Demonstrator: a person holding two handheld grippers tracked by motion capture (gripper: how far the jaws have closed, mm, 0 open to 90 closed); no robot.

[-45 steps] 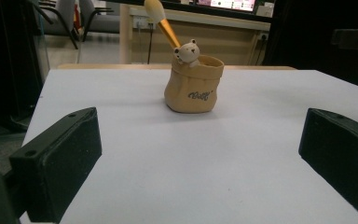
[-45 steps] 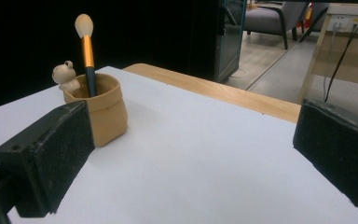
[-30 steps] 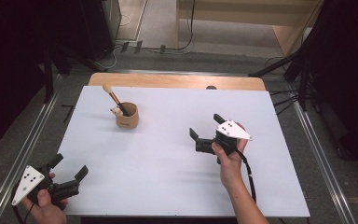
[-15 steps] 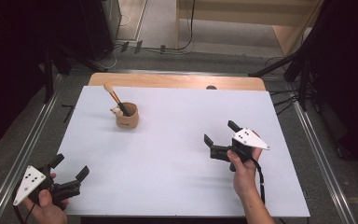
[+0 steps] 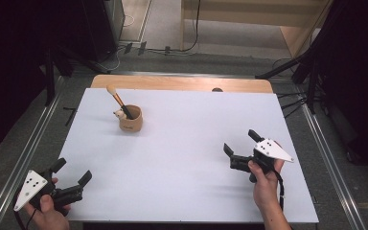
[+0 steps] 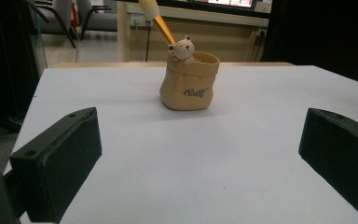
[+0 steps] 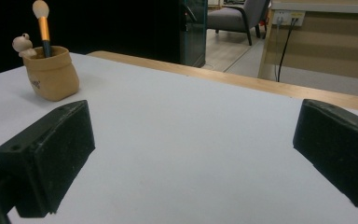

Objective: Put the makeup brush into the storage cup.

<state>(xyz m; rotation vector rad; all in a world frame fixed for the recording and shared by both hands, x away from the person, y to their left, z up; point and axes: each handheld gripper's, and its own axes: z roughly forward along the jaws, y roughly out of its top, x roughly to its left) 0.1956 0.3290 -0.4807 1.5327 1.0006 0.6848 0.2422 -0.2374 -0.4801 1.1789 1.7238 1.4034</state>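
Note:
A tan sack-shaped pot with a small bear figure stands on the white table at the back left. A makeup brush leans out of it, bristles up. My left gripper sits at the front left corner, held in a hand, open and holding nothing. In the left gripper view the pot stands straight ahead of the open left gripper. My right gripper is open over the table's right side, well apart from the pot. The right gripper view has the pot far off to the left of the empty right gripper.
A bare wooden strip runs along the table's far edge. Metal rails flank both sides. Dark stands and cables crowd the floor beyond. White tabletop spreads between the two grippers.
My right gripper has moved to the right and back toward the table's near edge, staying open. The left gripper, pot and brush have not moved.

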